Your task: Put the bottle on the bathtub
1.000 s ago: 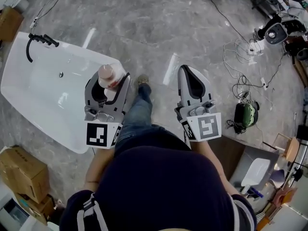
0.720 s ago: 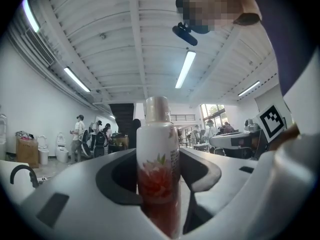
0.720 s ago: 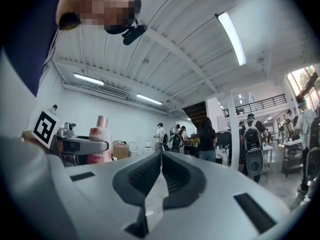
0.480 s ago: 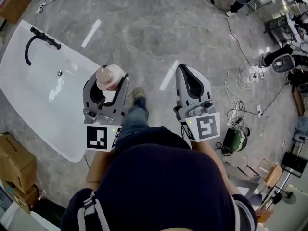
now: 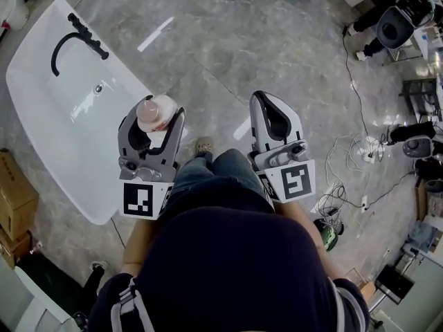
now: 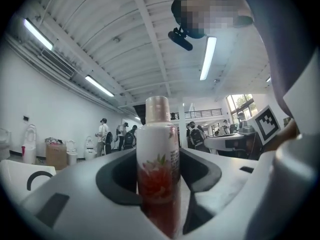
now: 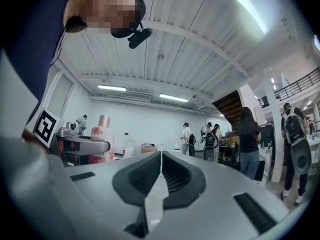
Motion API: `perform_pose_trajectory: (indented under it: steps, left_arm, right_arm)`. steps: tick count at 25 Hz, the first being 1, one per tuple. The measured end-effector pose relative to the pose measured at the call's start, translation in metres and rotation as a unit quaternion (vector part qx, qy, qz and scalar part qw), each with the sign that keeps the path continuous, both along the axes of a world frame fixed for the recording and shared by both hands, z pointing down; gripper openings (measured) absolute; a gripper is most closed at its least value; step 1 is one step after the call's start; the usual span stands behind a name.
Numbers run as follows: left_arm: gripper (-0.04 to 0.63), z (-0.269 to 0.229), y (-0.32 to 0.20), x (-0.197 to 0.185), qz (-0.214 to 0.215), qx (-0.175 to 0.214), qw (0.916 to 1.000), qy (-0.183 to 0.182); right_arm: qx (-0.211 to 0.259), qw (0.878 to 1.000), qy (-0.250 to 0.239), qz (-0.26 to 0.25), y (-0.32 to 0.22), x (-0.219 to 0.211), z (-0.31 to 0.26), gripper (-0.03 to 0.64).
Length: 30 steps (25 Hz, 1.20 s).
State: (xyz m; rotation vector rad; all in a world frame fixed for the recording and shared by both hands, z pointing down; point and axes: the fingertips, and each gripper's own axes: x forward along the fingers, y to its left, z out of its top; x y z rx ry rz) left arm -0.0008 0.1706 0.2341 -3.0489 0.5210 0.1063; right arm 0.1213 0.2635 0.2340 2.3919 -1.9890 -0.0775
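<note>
A white bottle (image 5: 156, 111) with a pink cap and a red flower label stands upright between the jaws of my left gripper (image 5: 154, 120), which is shut on it. In the left gripper view the bottle (image 6: 158, 159) fills the middle, pressed by both pads. It hangs above the near edge of the white bathtub (image 5: 62, 140), which lies at the upper left with a black faucet (image 5: 73, 37). My right gripper (image 5: 267, 101) is held level over the floor, its jaws shut with nothing between them (image 7: 161, 155). From there the bottle (image 7: 102, 134) shows at the left.
Cardboard boxes (image 5: 14, 199) sit left of the tub. Cables (image 5: 346, 158), a green device (image 5: 329, 230) and black equipment (image 5: 398, 23) lie on the grey floor at the right. The person's shoe (image 5: 204, 145) is between the grippers. Several people (image 7: 250, 134) stand in the distance.
The person has moved across the floor: the bathtub has swung round and up to the left in view, and the cables have slid right. Both grippers keep their pose; the bottle stays held.
</note>
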Motion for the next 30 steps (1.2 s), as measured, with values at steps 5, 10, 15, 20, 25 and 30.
perform_pose_trajectory:
  steps: [5,10,15,20,25,30]
  left_arm:
    - [0.245,0.006,-0.024,-0.004,-0.058,-0.014,0.9982,-0.006]
    - [0.244,0.012,-0.057,-0.010,-0.122,-0.019,0.9924,-0.005]
    - [0.244,0.012,-0.104,-0.010,-0.204,-0.021,0.9788,-0.003]
    - [0.244,0.010,-0.145,0.000,-0.271,-0.019,0.9623,0.004]
    - [0.244,0.011,-0.180,0.009,-0.338,-0.005,0.9411,0.006]
    - [0.244,0.024,-0.206,0.012,-0.376,-0.011,0.9264,0.000]
  right_arm:
    - [-0.005,0.997,-0.010,-0.072,-0.051,0.001,0.010,0.029]
    - [0.000,0.988,-0.011,-0.155,-0.111,-0.002,0.015,0.029]
    - [-0.002,0.970,-0.015,-0.241,-0.176,0.002,0.019,0.029]
    - [-0.006,0.953,-0.011,-0.302,-0.225,0.022,0.021,0.029]
    - [-0.011,0.935,-0.014,-0.355,-0.268,0.041,0.028,0.029]
    - [-0.019,0.919,-0.016,-0.394,-0.300,0.050,0.041,0.029]
